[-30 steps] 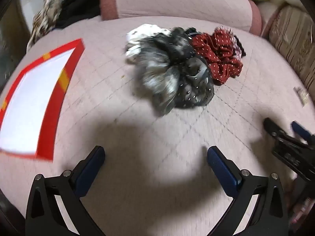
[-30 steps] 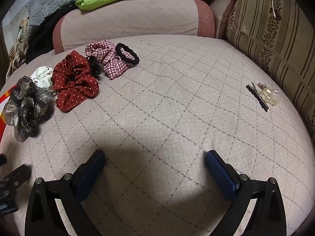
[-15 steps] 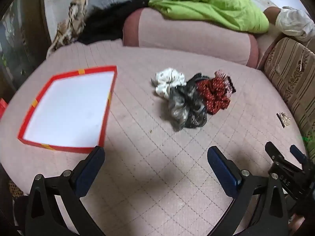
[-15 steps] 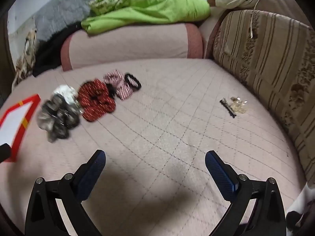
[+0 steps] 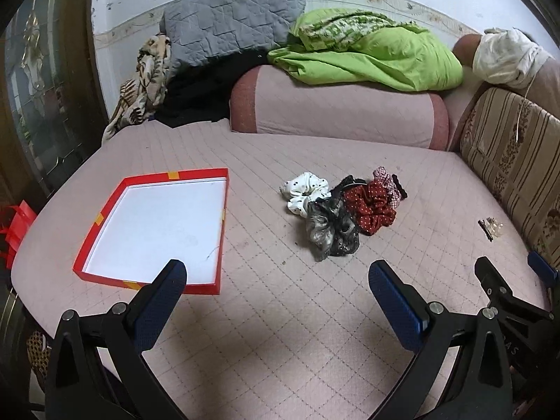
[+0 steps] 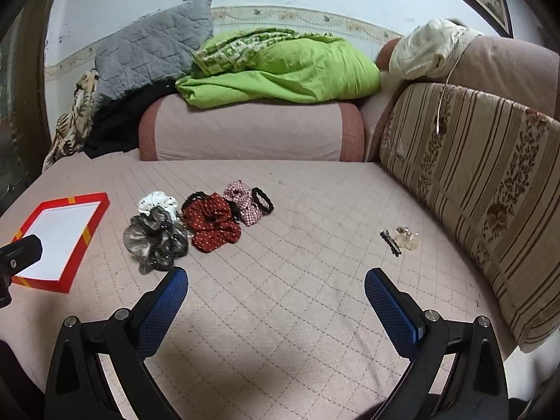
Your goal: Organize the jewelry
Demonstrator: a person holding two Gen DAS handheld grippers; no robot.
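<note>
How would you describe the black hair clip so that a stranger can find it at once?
Start at the striped sofa backrest on the right of the pink quilted seat. Just in front of it, far from the scrunchie pile, lie two small things together. The black hair clip is the thin dark bar; its neighbour is a clear, yellowish clip.

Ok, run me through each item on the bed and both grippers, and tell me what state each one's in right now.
Red tray: open, nothing in it.
Grey scrunchie: loose on the bed, outside the tray.
Red dotted scrunchie: loose, touching the grey one.
White scrunchie: loose, beside the grey one.
Hair clips: apart, near the striped cushion.
Left gripper: open, holding nothing.
Right gripper: open, holding nothing.
</note>
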